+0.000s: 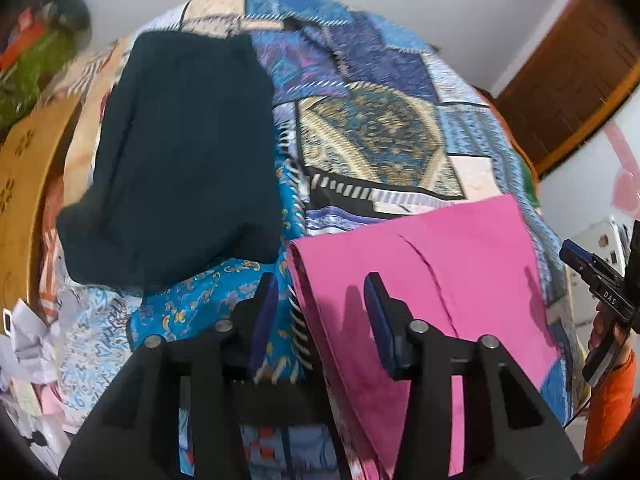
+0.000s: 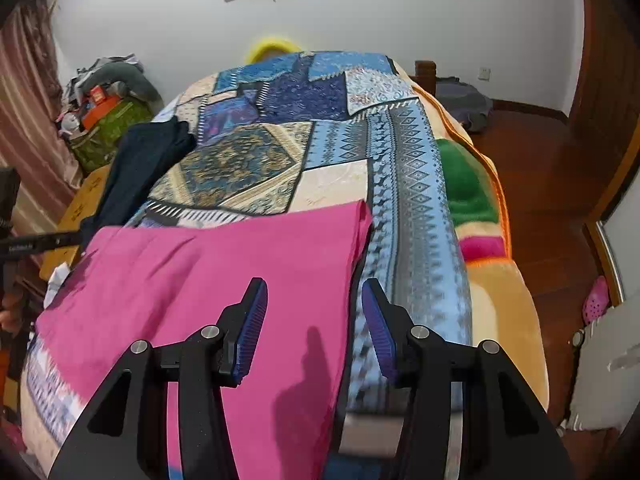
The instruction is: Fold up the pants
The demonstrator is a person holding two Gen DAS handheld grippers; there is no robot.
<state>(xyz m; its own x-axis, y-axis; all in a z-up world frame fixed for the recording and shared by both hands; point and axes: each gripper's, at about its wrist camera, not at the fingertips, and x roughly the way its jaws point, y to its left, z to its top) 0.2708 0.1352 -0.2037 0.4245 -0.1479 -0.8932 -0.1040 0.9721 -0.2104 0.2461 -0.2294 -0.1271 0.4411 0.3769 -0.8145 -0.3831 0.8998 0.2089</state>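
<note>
Two garments lie on my bed (image 2: 404, 184) — one pink pants (image 2: 224, 264), folded flat at the near edge of the patchwork cover, and one dark garment (image 1: 180, 152) well apart toward the left side. My left tongs (image 1: 320, 292) hang released, one finger above the cover, the other over the pants' left edge. My right tongs (image 2: 314, 300) are released too, straddling the pants' right edge — gripping nothing.

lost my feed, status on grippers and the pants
Left gripper open, empty. Right gripper open, empty. Pink fabric pants flat on patchwork bedspread. Dark folded garment lies apart.
</note>
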